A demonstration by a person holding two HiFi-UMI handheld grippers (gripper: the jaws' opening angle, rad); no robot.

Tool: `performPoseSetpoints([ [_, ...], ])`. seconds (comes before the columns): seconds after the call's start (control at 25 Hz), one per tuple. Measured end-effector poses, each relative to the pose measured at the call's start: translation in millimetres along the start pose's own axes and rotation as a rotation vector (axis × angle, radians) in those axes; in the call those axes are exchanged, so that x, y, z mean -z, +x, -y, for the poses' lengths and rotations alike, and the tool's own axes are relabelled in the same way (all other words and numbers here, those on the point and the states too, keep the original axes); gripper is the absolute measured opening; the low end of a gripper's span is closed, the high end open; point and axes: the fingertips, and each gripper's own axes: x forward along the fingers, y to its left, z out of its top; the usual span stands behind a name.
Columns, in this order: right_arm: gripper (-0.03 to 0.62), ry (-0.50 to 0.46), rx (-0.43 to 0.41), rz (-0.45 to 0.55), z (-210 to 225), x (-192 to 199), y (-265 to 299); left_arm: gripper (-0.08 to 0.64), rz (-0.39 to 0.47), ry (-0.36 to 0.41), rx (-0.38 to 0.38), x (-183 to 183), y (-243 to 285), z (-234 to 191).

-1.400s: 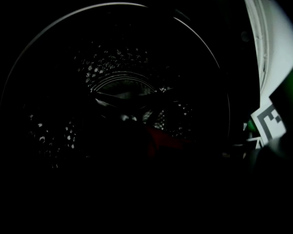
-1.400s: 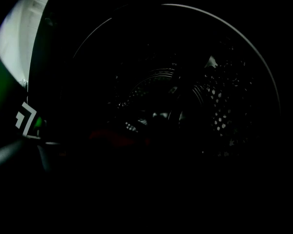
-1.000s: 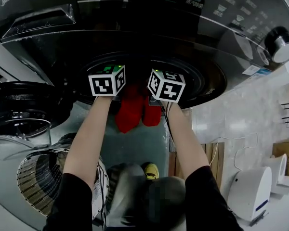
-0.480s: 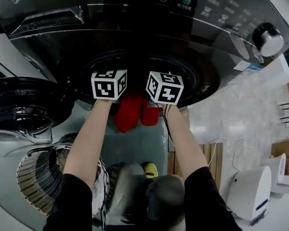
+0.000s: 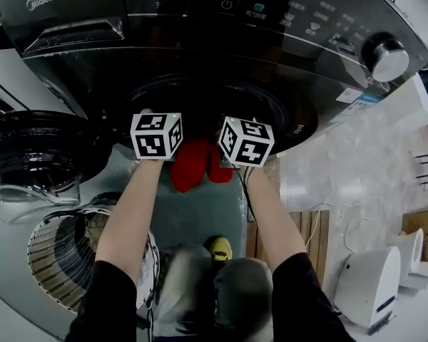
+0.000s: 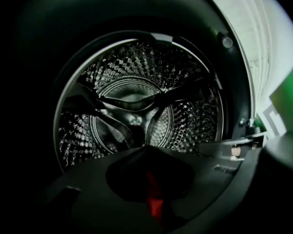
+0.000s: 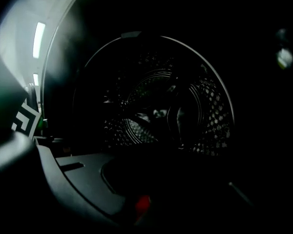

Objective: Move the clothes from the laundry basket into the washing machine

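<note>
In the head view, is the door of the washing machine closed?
No, the round glass door stands swung open at the left of the washing machine, and its drum opening is uncovered.

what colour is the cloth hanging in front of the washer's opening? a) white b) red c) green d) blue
b: a red cloth hangs in front of the washing machine, whose drum stands open behind it.
</note>
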Motion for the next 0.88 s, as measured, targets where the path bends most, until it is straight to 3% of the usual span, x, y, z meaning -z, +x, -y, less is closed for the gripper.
performPoseSetpoints([
  [0.48, 0.004, -0.074, -0.074, -0.032, -27, -20, -49, 0.011, -0.088, -0.011, -0.018, -6, -43, 31],
  [0.68, 0.005, -0.042, -0.089, -0.047, -40, -32, -80, 0.011, -0.133, -0.071, -0.012, -12, -70, 43],
  [0.88, 0.005, -0.043, -0.093, -0.061, -50, -45, -107, 0.011, -0.17, -0.033, -0.019, -23, -102, 49],
])
